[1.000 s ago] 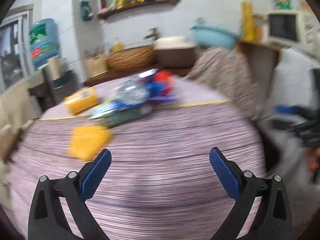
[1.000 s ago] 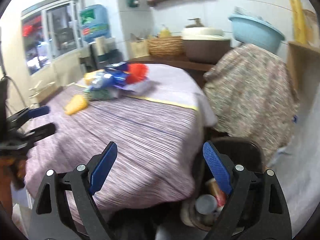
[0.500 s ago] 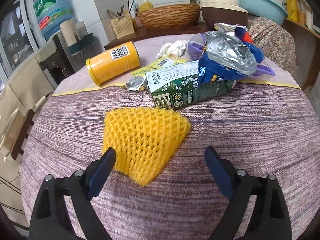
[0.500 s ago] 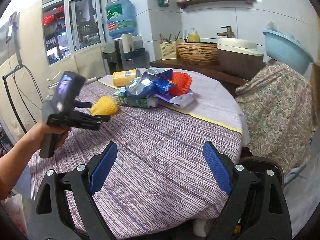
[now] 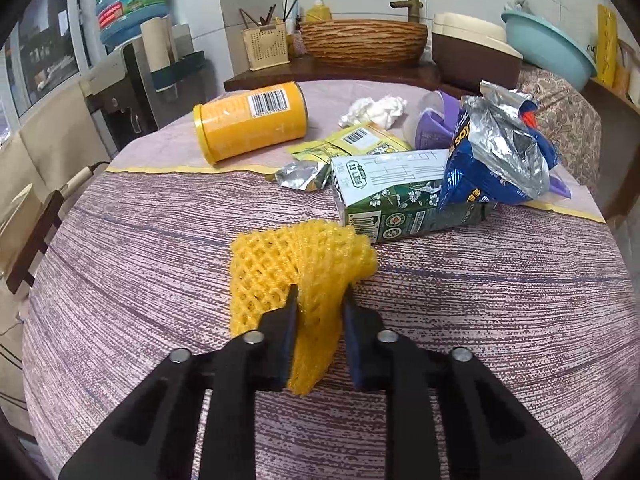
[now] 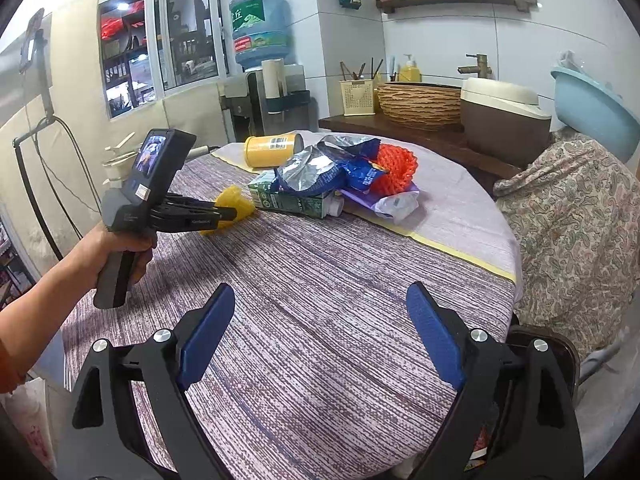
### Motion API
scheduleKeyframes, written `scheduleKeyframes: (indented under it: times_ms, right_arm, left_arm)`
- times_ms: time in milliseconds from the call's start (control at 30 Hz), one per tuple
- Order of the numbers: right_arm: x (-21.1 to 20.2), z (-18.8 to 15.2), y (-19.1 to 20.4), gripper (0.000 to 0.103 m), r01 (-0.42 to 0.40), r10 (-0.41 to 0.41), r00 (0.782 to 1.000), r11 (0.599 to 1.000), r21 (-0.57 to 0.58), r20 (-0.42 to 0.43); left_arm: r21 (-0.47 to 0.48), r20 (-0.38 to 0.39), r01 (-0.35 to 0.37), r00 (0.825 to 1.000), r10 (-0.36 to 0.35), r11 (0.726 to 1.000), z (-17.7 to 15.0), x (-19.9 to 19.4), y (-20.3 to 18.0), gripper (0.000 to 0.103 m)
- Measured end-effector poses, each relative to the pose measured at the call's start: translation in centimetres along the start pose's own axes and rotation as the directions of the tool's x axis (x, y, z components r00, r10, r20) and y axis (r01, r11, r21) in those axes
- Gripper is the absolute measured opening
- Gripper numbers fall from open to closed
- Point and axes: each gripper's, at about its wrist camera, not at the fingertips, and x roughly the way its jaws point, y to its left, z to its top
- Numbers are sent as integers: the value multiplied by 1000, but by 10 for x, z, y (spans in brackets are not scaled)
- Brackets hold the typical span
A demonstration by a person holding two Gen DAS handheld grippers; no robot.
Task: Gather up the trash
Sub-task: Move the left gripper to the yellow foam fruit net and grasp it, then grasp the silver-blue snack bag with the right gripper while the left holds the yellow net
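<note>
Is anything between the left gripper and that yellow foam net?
No. The left hand-held gripper is shut on the yellow net; the carton lies just beyond, not between them.

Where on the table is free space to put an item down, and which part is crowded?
Bare cloth lies in front of the right gripper, between the green carton and the table edge. It is crowded at the far side: yellow can, blue bag, red net.

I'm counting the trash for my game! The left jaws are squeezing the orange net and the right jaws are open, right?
Not quite: the left gripper squeezes the yellow foam net, as the left wrist view shows. The orange net lies in the pile. The right gripper is open.
</note>
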Motion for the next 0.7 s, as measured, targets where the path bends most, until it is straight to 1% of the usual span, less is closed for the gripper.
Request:
scheduleKeyframes:
  times_ms: [133, 300, 433, 500, 533, 633, 700]
  right_arm:
    - [7, 5, 5, 87, -10, 10, 1000, 1000, -12, -4]
    - [20, 15, 10, 87, -20, 20, 1000, 1000, -16, -3]
    - [36, 26, 16, 86, -3, 2, 1000, 999, -42, -4]
    - [45, 35, 19, 84, 13, -13, 1000, 998, -54, 3]
    - [52, 41, 20, 83, 23, -23, 1000, 998, -58, 5]
    - [70, 56, 20, 82, 49, -49, 999, 997, -57, 7]
    - [83, 67, 19, 78, 90, -89, 996, 995, -51, 15]
  left_arm:
    - [-10, 35, 19, 999, -18, 1000, -5, -13, 2, 15]
    - [-48, 115, 48, 992, -43, 998, -18, -46, 5, 15]
    - [-66, 178, 48, 983, -35, 997, -34, -76, 2, 15]
    - [-79, 212, 46, 977, -28, 996, -43, -94, -2, 15]
    - [-93, 228, 56, 973, -34, 994, -48, -101, -3, 15]
    - [-114, 249, 79, 967, -48, 990, -61, -115, -8, 15]
    - [-121, 256, 73, 966, -40, 990, -67, -120, -11, 15]
